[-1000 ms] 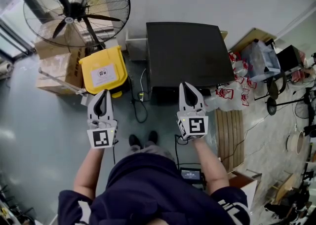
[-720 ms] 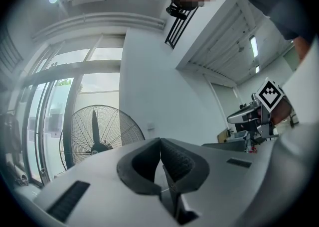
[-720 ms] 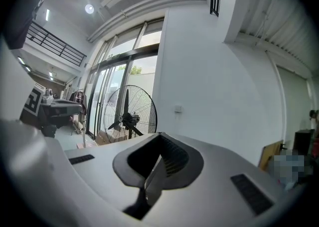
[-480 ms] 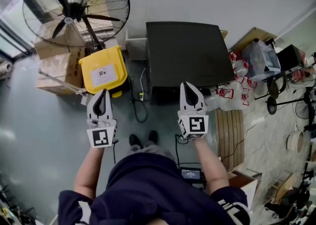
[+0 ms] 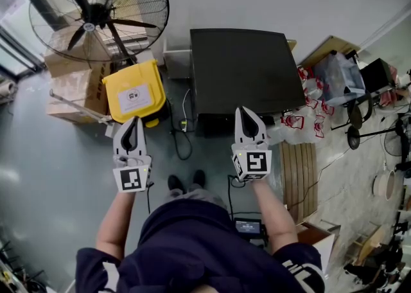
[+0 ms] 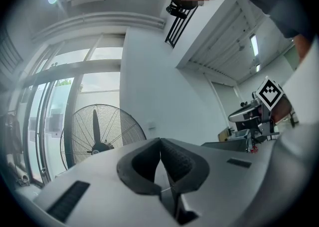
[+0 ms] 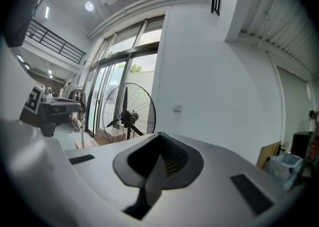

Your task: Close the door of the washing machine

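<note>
The washing machine (image 5: 241, 70) shows in the head view only as a black flat top against the white wall; its front and door are hidden from above. My right gripper (image 5: 247, 118) hovers at the machine's near edge, jaws shut and empty, tips together (image 7: 160, 136). My left gripper (image 5: 131, 126) hangs over the floor left of the machine, beside a yellow bin (image 5: 133, 92). It is shut as well, pads meeting with nothing between them (image 6: 160, 141). Both point level toward the wall.
A large standing fan (image 5: 96, 9) and cardboard boxes (image 5: 70, 86) fill the far left. Cables (image 5: 183, 137) trail on the floor by the machine. Bags and clutter (image 5: 314, 115) and a slatted wooden board (image 5: 300, 169) lie to the right.
</note>
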`<control>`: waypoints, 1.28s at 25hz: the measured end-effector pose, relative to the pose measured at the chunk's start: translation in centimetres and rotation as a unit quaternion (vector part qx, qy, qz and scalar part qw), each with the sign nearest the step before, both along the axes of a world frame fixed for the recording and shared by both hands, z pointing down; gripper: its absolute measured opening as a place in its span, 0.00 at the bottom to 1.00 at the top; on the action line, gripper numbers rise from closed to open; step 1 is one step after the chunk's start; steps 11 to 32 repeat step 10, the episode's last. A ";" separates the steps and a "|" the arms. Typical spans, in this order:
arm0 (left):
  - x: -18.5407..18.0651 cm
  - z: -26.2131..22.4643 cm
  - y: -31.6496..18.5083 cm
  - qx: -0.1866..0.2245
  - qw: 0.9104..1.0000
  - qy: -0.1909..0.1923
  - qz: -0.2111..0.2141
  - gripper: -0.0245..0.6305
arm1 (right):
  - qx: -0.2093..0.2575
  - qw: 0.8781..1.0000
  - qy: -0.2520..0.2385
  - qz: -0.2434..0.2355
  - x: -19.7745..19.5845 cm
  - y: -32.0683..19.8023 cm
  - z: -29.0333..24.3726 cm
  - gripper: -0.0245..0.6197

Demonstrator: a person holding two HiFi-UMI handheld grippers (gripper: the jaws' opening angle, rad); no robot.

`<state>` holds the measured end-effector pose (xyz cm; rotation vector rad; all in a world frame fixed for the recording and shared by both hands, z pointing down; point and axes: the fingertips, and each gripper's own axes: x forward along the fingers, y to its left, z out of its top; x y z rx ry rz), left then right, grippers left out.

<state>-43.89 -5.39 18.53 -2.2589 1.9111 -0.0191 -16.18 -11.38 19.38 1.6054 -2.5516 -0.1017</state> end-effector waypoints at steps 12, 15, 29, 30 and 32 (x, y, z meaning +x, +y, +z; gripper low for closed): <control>-0.4 0.2 -0.3 0.000 1.000 0.002 -0.003 0.07 | -0.015 1.000 -0.002 0.012 0.2 -0.5 0.4 0.07; -0.4 0.2 -0.3 0.000 1.000 0.002 -0.003 0.07 | -0.015 1.000 -0.002 0.012 0.2 -0.5 0.4 0.07; -0.4 0.2 -0.3 0.000 1.000 0.002 -0.003 0.07 | -0.015 1.000 -0.002 0.012 0.2 -0.5 0.4 0.07; -0.4 0.2 -0.3 0.000 1.000 0.002 -0.003 0.07 | -0.015 1.000 -0.002 0.012 0.2 -0.5 0.4 0.07; -0.4 0.2 -0.3 0.000 1.000 0.002 -0.003 0.07 | -0.015 1.000 -0.002 0.012 0.2 -0.5 0.4 0.07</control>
